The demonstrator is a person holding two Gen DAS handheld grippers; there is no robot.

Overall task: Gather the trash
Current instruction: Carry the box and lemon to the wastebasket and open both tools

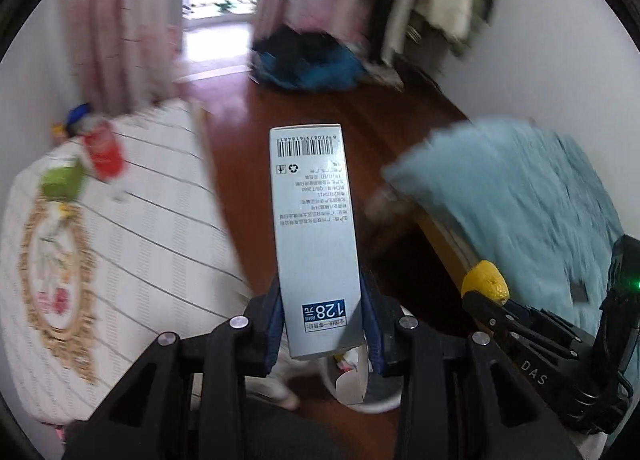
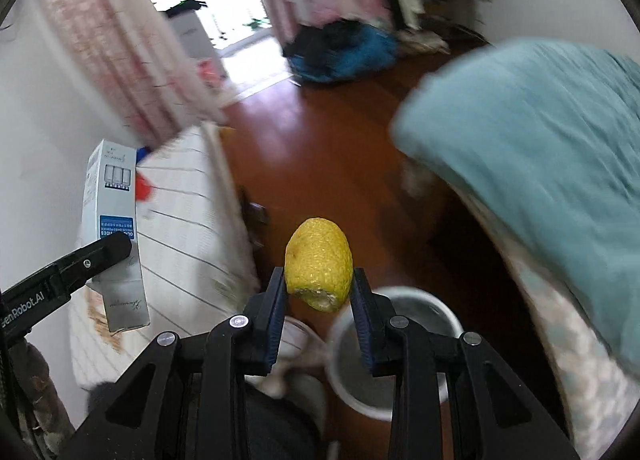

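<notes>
My left gripper (image 1: 322,300) is shut on a tall white carton (image 1: 316,228) with a barcode and a blue "128" price label; the carton also shows in the right wrist view (image 2: 110,228). My right gripper (image 2: 318,280) is shut on a yellow corn cob piece (image 2: 319,270), which also shows in the left wrist view (image 1: 485,280). A white round bin (image 2: 424,300) stands on the floor just below and right of the right gripper; part of it shows under the left gripper (image 1: 372,404). Both grippers are held above the wooden floor.
A table with a white striped cloth (image 1: 152,220) is on the left, with a red can (image 1: 105,150) and a green box (image 1: 62,180) on it. A bed with a teal cover (image 2: 540,132) is on the right. A pile of dark and blue clothes (image 1: 308,64) lies far ahead.
</notes>
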